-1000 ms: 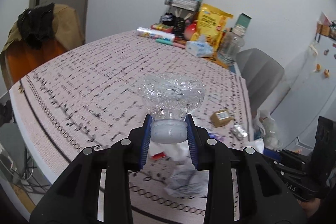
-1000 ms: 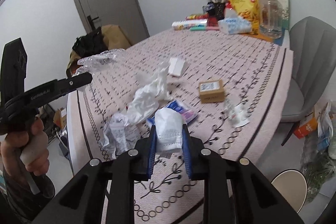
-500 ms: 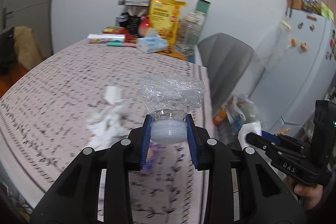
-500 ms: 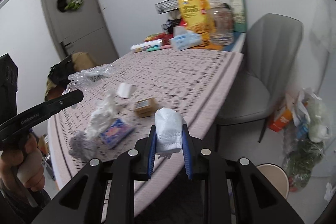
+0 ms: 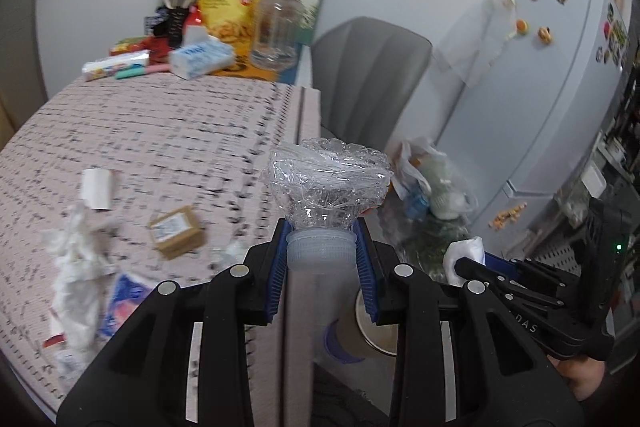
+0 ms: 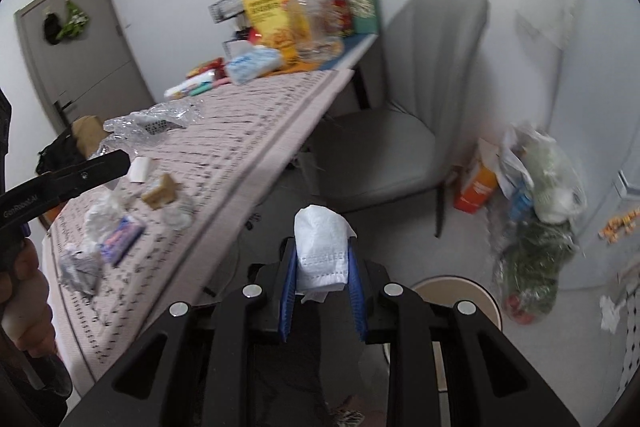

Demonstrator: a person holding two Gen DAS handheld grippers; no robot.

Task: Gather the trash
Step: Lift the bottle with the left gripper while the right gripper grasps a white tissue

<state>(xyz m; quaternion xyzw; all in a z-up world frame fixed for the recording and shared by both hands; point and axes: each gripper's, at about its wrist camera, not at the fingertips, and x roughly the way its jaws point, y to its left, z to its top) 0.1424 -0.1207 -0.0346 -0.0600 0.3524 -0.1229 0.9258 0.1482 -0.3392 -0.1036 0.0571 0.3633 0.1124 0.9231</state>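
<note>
Grey chair (image 6: pixel 400 131) beside table (image 5: pixel 168 131); white fridge (image 5: pixel 552 99) with magnets; yellow snack bag (image 5: pixel 232 7), clear jar (image 5: pixel 276 27), tissue pack (image 5: pixel 200 55) at far edge.

Even, soft indoor light; motion blur smears the patterned tablecloth (image 5: pixel 160 131), and fisheye bending darkens every corner.
</note>
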